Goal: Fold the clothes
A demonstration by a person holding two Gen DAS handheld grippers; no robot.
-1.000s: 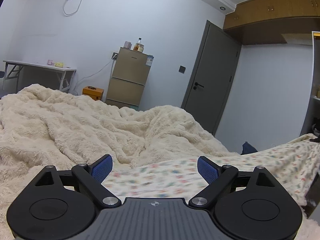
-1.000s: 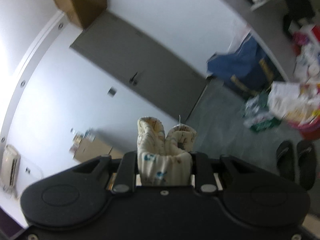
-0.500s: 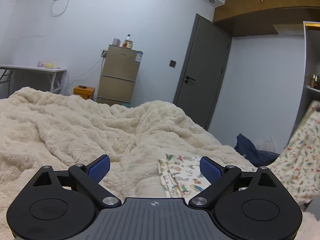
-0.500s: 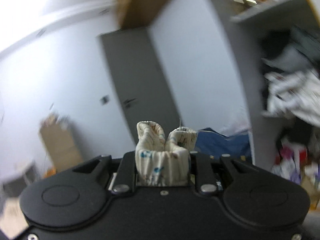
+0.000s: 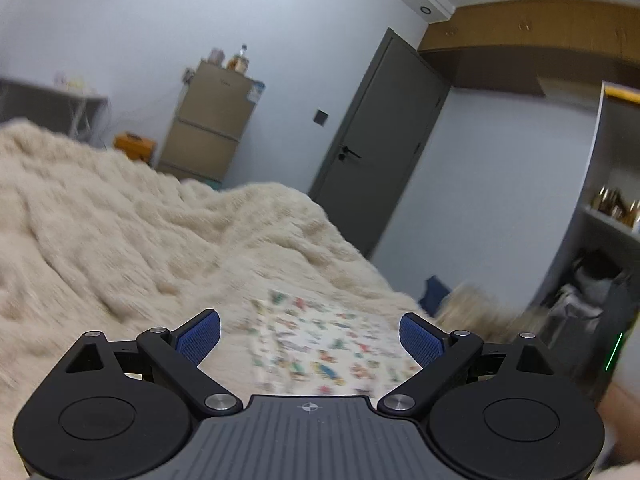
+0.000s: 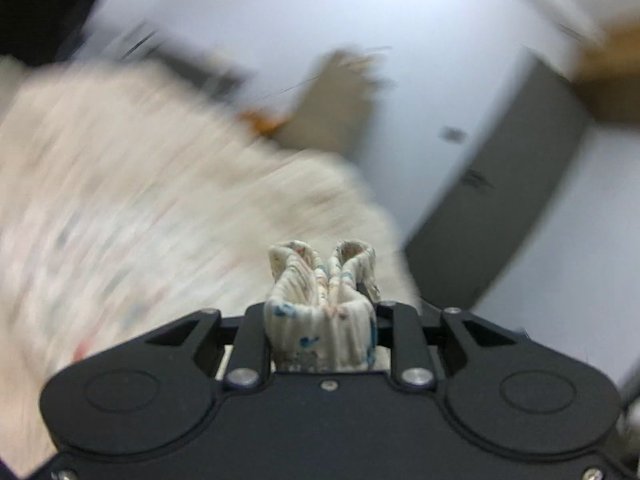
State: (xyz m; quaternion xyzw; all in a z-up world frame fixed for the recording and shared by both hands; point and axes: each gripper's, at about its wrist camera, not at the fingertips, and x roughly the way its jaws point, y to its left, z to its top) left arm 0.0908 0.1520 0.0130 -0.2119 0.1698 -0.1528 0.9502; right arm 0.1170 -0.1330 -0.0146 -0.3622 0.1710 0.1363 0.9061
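— Right tool (image 6: 322, 280) first: what is in it?
— A bunched fold of the printed garment (image 6: 320, 312) sits between its jaws, two loops of cloth sticking up past the fingers. The jaws are opening, yet the pads look pressed on the cloth.
— And the left tool (image 5: 310, 334)?
— Spread wide, nothing between its blue pads (image 5: 199, 335). It hangs low over the bed, pointing slightly downward.
— Where is the rest of the garment?
— In the left wrist view a flat stretch of it lies on the fluffy cream blanket (image 5: 120, 240), just ahead of the left tool and between its fingers. It is blurred, so the print reads only as small coloured specks.
— Beyond the bed?
— A grey door (image 5: 380, 140) in the far wall, a brown cabinet (image 5: 208, 120) left of it, and open shelves (image 5: 608, 248) at the right edge.
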